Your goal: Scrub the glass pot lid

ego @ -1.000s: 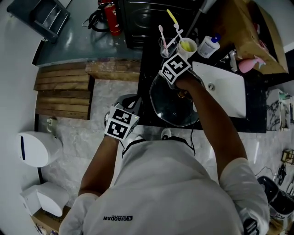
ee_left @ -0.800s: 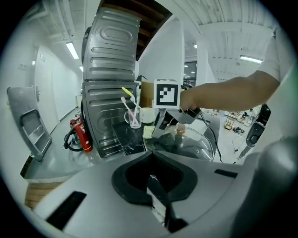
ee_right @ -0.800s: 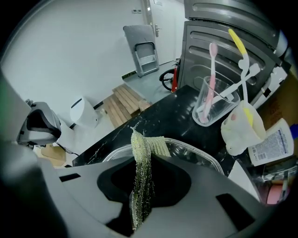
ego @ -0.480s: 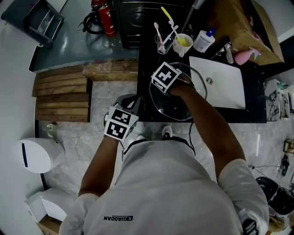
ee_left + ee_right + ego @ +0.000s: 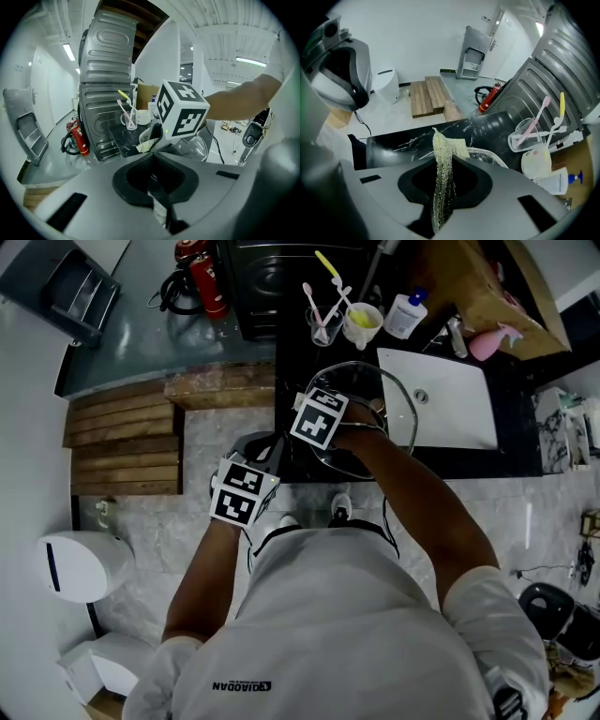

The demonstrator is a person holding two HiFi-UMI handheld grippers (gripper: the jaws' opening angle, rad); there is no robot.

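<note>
The glass pot lid (image 5: 410, 418) lies on the black counter beside the sink; its rim also shows in the right gripper view (image 5: 487, 154) and the left gripper view (image 5: 200, 146). My right gripper (image 5: 319, 418) is over the lid's left part, shut on a yellow-green scrubbing cloth (image 5: 443, 145) that sticks out past its jaws (image 5: 446, 157). The cloth's tip (image 5: 145, 146) shows under that gripper's marker cube in the left gripper view. My left gripper (image 5: 246, 491) hangs in front of the counter edge, apart from the lid. Its jaws (image 5: 153, 154) are shut, with nothing seen held.
A white sink (image 5: 441, 399) lies right of the lid. Behind it stand a glass with toothbrushes (image 5: 322, 326), a yellow-lined cup (image 5: 361, 324), a white bottle (image 5: 405, 313) and a pink sprayer (image 5: 492, 341). A red extinguisher (image 5: 202, 282) and wooden pallet (image 5: 122, 437) are left.
My right gripper has slid with the cloth from the lid's far edge toward its near left side. The left gripper has stayed where it was.
</note>
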